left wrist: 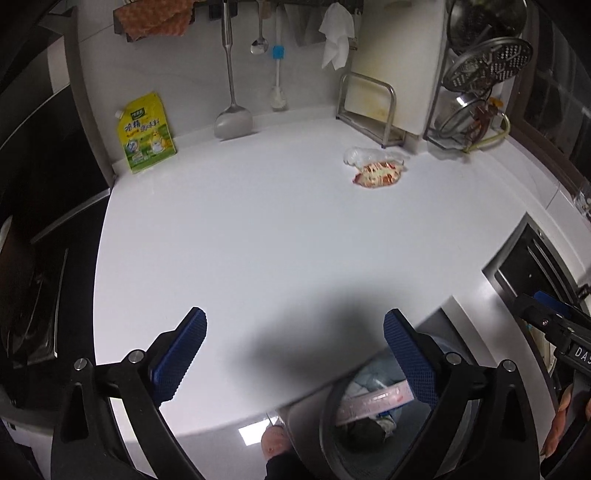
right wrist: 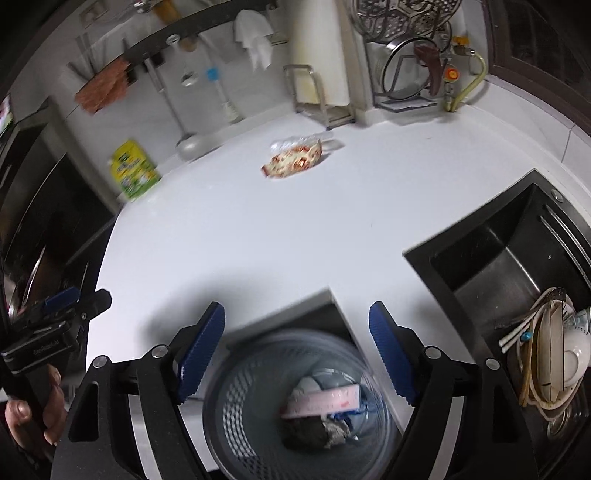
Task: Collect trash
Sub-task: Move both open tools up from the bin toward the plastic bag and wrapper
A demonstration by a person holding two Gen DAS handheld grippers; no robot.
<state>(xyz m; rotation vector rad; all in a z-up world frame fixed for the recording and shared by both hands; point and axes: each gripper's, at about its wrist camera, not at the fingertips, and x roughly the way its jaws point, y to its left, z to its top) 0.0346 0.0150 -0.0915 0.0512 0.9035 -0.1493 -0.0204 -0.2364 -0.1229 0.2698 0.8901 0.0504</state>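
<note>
Wrapper (left wrist: 377, 173) (right wrist: 293, 161): red-and-white snack packet with clear crumpled plastic at its far end, lying flat on the white bench (left wrist: 258, 229) (right wrist: 258, 229), toward the back, just in front of the metal board rack (left wrist: 369, 107) (right wrist: 314, 96). Nothing touches it.

Bin (right wrist: 306, 398) (left wrist: 369, 417): round mesh basket below the bench's front edge, at a notch in the edge. Inside: a pink-and-white strip, grey crumpled scraps, a dark lump.

Left hand-held gripper (left wrist: 295, 358): jaws wide, nothing between them; over the front edge of the bench, its right finger above the bin. Well apart from the wrapper.

Right hand-held gripper (right wrist: 297, 350): jaws wide, nothing between them; directly above the bin mouth. Picture slightly blurred.

A hand (right wrist: 33, 417) grips the left tool's handle at the lower left of the right wrist view.

Around: yellow pouch (left wrist: 146, 134) (right wrist: 135, 171) standing against the back wall at left; spatula (left wrist: 232, 92), ladle and blue-tipped brush hanging from a rail; white cloth (left wrist: 336, 35) (right wrist: 255, 35) on the rail. Sink (right wrist: 517, 266) at right, dishes stacked in its near corner.
</note>
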